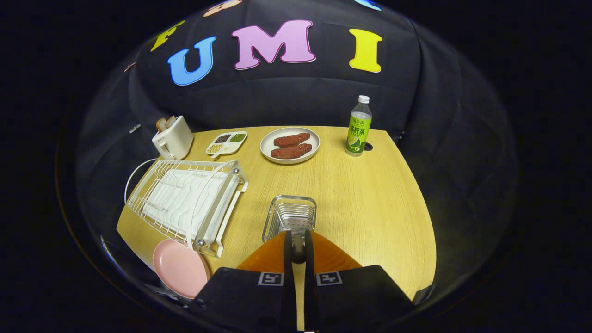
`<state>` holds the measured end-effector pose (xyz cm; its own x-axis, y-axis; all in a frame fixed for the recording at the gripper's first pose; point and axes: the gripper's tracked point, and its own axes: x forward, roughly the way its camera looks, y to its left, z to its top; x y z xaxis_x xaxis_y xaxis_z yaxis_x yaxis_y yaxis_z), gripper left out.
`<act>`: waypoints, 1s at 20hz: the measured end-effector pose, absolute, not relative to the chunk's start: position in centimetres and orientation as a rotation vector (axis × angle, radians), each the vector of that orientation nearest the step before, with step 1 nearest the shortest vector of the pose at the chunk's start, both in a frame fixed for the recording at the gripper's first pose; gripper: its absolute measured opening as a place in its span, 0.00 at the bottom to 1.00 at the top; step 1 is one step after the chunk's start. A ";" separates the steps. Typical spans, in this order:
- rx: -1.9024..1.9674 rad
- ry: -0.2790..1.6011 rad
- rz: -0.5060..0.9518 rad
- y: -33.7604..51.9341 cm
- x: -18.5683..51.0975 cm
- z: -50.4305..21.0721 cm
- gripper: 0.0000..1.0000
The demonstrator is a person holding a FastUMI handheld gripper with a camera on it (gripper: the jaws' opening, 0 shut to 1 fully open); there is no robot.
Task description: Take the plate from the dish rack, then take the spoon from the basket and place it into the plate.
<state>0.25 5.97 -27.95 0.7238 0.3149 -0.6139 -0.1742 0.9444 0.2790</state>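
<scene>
With the pink plate (179,268) already out beside the dish rack (187,201), the gripper (298,247) pinches the spoon (298,249) near the basket (290,217), still to be placed.

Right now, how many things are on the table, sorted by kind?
Plates: 2, a pink plate beside the dish rack and a white plate with two brown pieces of food
Dish rack: 1
Basket: 1, just ahead of the gripper, whose fingers pinch a spoon
Toaster: 1
Tray: 1
Bottle: 1
Total: 8
</scene>
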 end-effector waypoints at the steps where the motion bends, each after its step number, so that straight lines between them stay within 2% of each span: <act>1: 0.211 0.703 0.265 5.8 0.6 -27.4 0.10; 7: 0.208 0.641 0.298 5.4 0.3 -21.4 0.11; 15: 0.288 0.556 0.563 11.0 -5.5 -11.9 0.11; 20: 0.299 0.555 0.742 16.9 -9.1 -11.5 0.11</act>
